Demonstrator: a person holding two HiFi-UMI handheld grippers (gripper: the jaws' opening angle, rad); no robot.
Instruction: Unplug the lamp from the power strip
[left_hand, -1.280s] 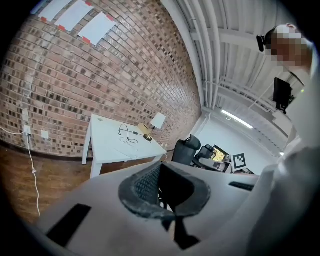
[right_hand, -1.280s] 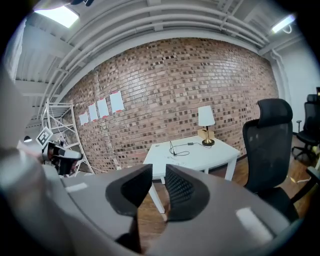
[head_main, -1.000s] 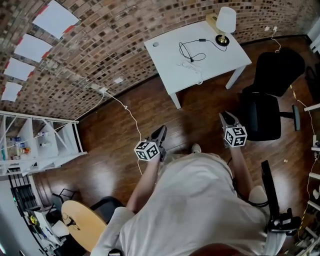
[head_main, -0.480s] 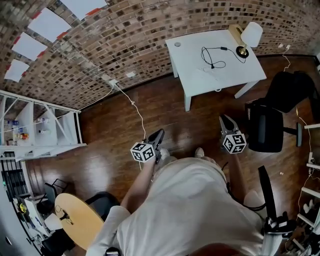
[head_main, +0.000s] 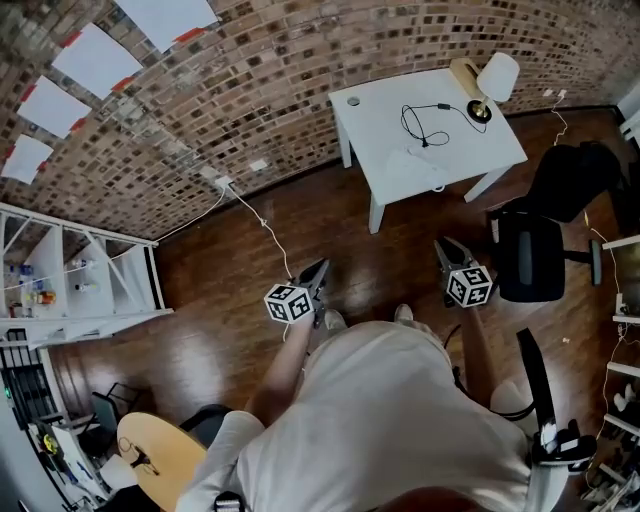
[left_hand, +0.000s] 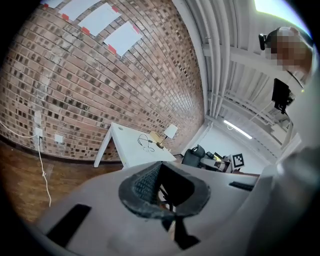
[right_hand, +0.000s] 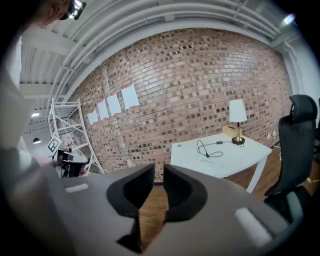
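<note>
- Nothing is being unplugged yet: the white-shaded, brass-footed lamp (head_main: 497, 75) is standing on the white counter (head_main: 375, 125) at upper right, its black cord (head_main: 425, 122) lying beside it.
- We are keeping the left tongs (head_main: 318, 272) pressed together, empty; the right tongs (head_main: 447, 250), just narrowed, are standing slightly apart, empty.
- The head view is showing both tongs well apart from the counter; neither gripper view is revealing a power strip.
</note>
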